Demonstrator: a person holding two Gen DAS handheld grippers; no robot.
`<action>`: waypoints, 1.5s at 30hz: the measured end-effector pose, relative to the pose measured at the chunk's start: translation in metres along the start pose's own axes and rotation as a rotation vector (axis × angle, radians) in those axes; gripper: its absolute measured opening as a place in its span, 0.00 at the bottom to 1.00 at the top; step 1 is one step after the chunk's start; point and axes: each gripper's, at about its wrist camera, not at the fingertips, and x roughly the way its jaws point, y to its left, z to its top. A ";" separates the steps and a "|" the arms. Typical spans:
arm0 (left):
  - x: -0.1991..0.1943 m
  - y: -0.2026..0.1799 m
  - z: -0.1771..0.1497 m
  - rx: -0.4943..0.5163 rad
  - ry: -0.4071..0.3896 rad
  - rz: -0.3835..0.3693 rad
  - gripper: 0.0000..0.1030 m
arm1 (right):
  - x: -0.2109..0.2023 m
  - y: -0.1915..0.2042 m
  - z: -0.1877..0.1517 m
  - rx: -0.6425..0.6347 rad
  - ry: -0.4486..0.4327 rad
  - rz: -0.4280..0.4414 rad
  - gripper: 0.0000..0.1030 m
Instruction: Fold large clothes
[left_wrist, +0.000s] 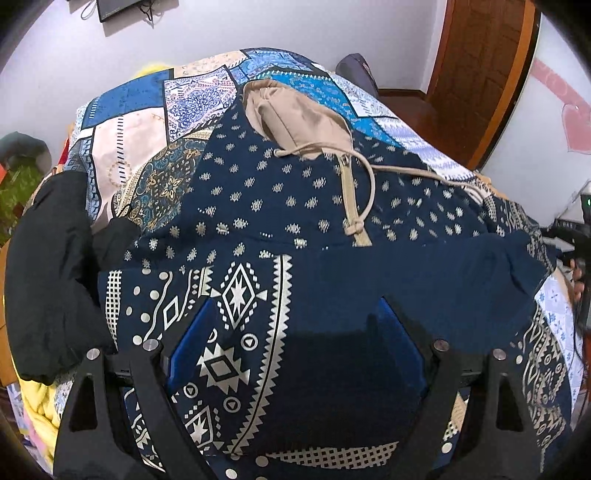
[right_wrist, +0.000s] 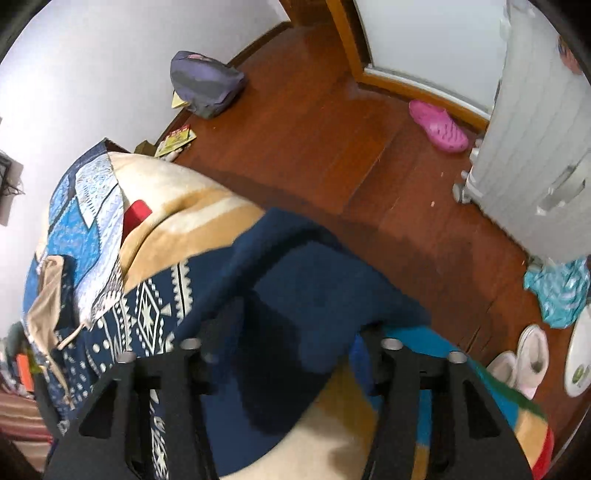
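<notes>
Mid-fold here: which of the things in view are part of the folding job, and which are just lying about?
Job: navy patterned hoodie, its beige hood, left gripper, right gripper.

Lying about: black garment, grey backpack, pink clog, white slippers, teal cloth.

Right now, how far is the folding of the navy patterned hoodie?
Early stage. Done: the hoodie lies spread on the bed, beige hood up, one plain navy part already laid over the front. In hand: both tools hover open, left tool, right tool. Left: the remaining folds.
</notes>
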 end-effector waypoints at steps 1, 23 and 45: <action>-0.001 -0.001 -0.002 0.007 -0.001 0.005 0.85 | -0.003 0.005 0.000 -0.023 -0.014 -0.019 0.27; -0.054 0.025 -0.023 0.008 -0.097 0.020 0.85 | -0.160 0.188 -0.072 -0.593 -0.309 0.281 0.08; -0.044 0.038 -0.054 -0.032 -0.034 -0.015 0.85 | -0.052 0.229 -0.195 -0.939 0.203 0.138 0.31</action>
